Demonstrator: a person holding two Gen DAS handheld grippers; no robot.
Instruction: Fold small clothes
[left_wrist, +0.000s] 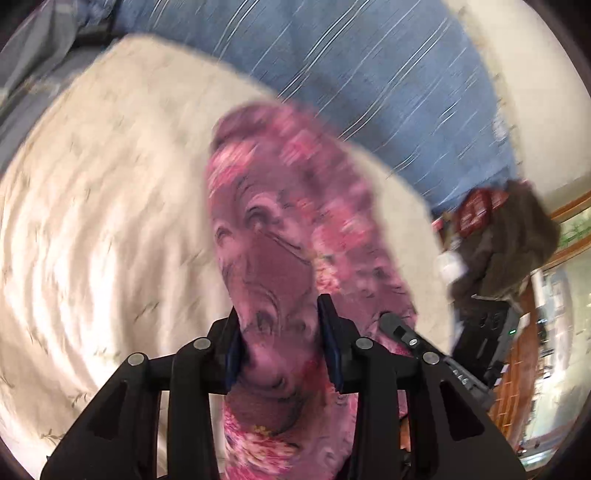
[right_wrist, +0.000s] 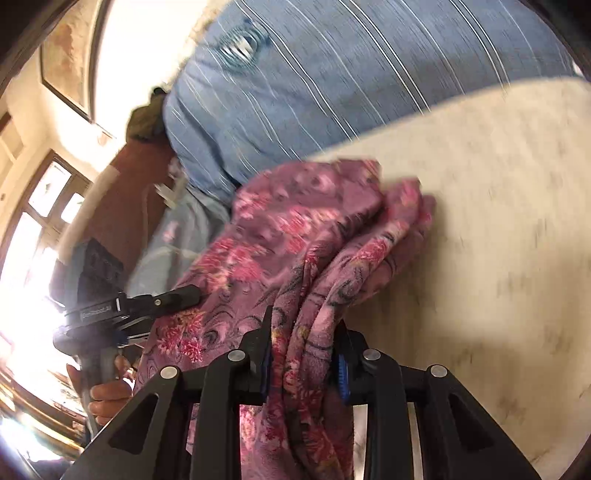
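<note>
Left wrist view showed the left hand-held gripper (left_wrist: 282, 343) clamped on a bunched fold of the pink floral garment (left_wrist: 280, 221), which hung beyond its fingers above the cream bedsheet (left_wrist: 92, 203), with a blue striped cover (left_wrist: 332, 66) farther back, all blurred. Right wrist view showed the right hand-held gripper (right_wrist: 304, 354) pinching another gathered part of the same garment (right_wrist: 295, 236), the cloth draped between its fingers over the cream sheet (right_wrist: 498, 221), the other gripper (right_wrist: 184, 295) touching the fabric at left, and the blue striped cover (right_wrist: 332, 74) behind.
</note>
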